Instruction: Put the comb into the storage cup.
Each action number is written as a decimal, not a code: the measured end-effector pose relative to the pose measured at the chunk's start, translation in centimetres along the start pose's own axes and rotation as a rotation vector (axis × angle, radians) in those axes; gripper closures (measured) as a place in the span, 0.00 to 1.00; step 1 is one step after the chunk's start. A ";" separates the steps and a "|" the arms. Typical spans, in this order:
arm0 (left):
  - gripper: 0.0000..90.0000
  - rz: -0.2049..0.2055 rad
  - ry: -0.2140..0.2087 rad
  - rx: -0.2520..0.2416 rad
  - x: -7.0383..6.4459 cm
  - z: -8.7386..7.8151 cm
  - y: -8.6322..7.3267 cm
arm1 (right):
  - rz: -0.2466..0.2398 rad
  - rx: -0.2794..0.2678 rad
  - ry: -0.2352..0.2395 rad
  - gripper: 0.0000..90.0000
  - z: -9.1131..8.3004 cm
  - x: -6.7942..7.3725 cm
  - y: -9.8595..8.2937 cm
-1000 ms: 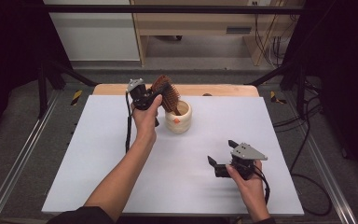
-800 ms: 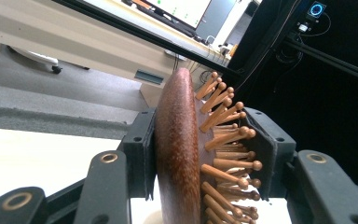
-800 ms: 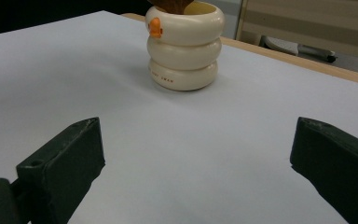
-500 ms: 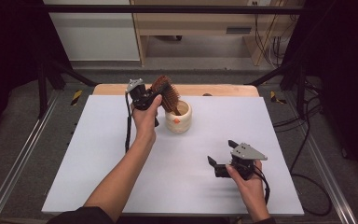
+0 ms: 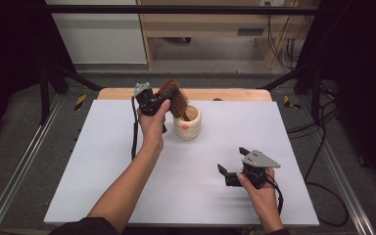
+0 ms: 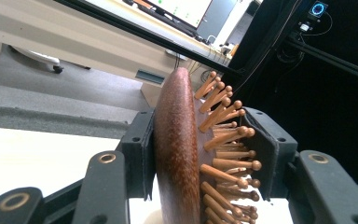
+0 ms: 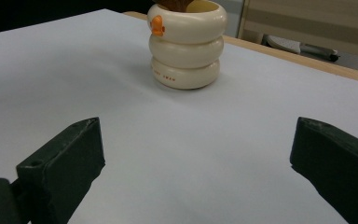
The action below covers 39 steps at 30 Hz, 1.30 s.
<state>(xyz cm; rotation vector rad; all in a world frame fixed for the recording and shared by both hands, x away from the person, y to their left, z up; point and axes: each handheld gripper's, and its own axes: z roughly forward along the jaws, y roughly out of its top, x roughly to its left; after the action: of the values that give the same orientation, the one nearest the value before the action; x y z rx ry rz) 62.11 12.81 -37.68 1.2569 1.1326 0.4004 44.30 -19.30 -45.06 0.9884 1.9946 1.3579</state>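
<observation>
The hairbrush is clamped by its head in the left hand-held gripper, long axis tilted, handle pointing down into the cream cup on the worktop. The right hand-held gripper is held spread wide, grasping nothing.

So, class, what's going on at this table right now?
A person works with a gripper in each hand. The left gripper is shut on a wooden hairbrush, its head clamped between the jaws, with the handle end down in a cream ringed cup at the far side of the white table. The right gripper rests open near the front, holding nothing and pointing toward the cup.
</observation>
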 end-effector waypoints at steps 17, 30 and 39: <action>0.49 0.004 0.012 0.006 0.3 0.1 0.0 | 0.000 0.002 0.002 0.03 0.0 0.0 0.0; 0.42 0.031 0.015 0.007 0.3 0.0 0.1 | 0.000 0.002 0.005 0.03 0.0 0.1 0.0; 0.36 0.042 0.010 0.001 0.0 0.0 0.0 | 0.000 0.005 0.006 0.03 0.1 0.1 0.0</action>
<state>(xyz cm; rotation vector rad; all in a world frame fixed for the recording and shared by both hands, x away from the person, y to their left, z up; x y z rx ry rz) 62.16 12.81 -37.74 1.2826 1.1159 0.4380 44.31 -19.21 -45.11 0.9877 2.0030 1.3588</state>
